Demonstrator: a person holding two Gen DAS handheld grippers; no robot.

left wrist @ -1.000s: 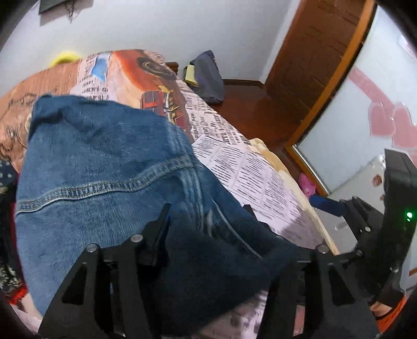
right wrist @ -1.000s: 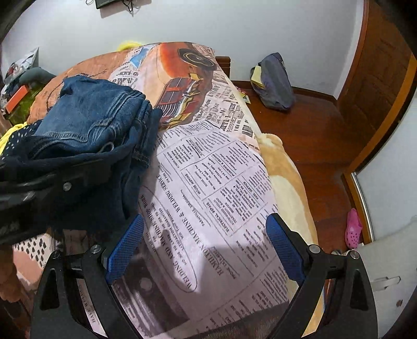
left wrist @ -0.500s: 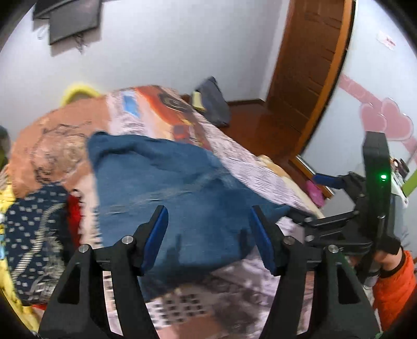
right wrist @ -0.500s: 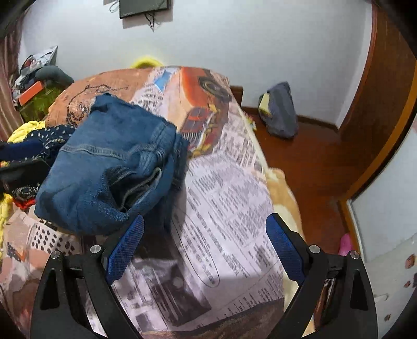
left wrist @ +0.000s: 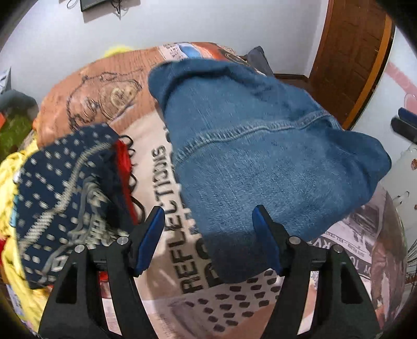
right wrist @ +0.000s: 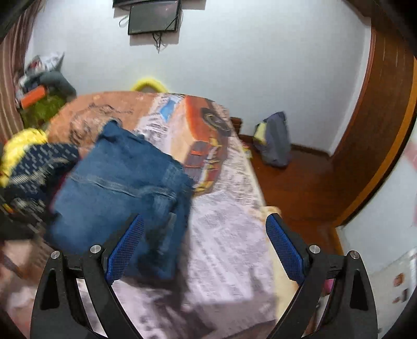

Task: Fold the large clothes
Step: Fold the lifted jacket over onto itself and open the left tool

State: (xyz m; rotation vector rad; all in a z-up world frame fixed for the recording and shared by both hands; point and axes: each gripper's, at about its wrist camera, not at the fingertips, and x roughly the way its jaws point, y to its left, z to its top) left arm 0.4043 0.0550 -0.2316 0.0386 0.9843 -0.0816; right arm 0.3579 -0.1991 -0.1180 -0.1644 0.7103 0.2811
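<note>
White walls enclose a bedroom in which a bed (right wrist: 229,234), covered by a newspaper-print spread (left wrist: 161,182) with an orange car motif, fills the centre of both wrist views. Folded blue jeans (left wrist: 260,156) lie on the spread as a thick bundle, the stitched seam running across their upper face; in the right wrist view the same jeans (right wrist: 120,193) sit on the left half of the bed, well clear of its right edge. Left gripper (left wrist: 208,240): its blue-padded jaws have just been opening and now stand spread, the right pad just beside the near edge of the jeans, the left pad over bare spread with the printed lettering; whether the right pad touches the denim cannot be told, and nothing is pinched. Right gripper (right wrist: 206,245): jaws spread wide, nothing between the pads but the view of the bed below, the left pad seen against the near corner of the jeans, the right pad against the bed's right edge. Beside the jeans on their left lies a heap of other clothes: a navy dotted garment (left wrist: 60,187), a red item (left wrist: 122,159) partly under it, and yellow fabric (left wrist: 10,169) at the outer side. Background: a wall-mounted screen (right wrist: 153,15) above the head of the bed, a grey bag (right wrist: 276,140) on the wooden floor (right wrist: 299,187) against the wall, and a brown wooden door (left wrist: 349,57) at right. Both views are partly motion-blurred.
</note>
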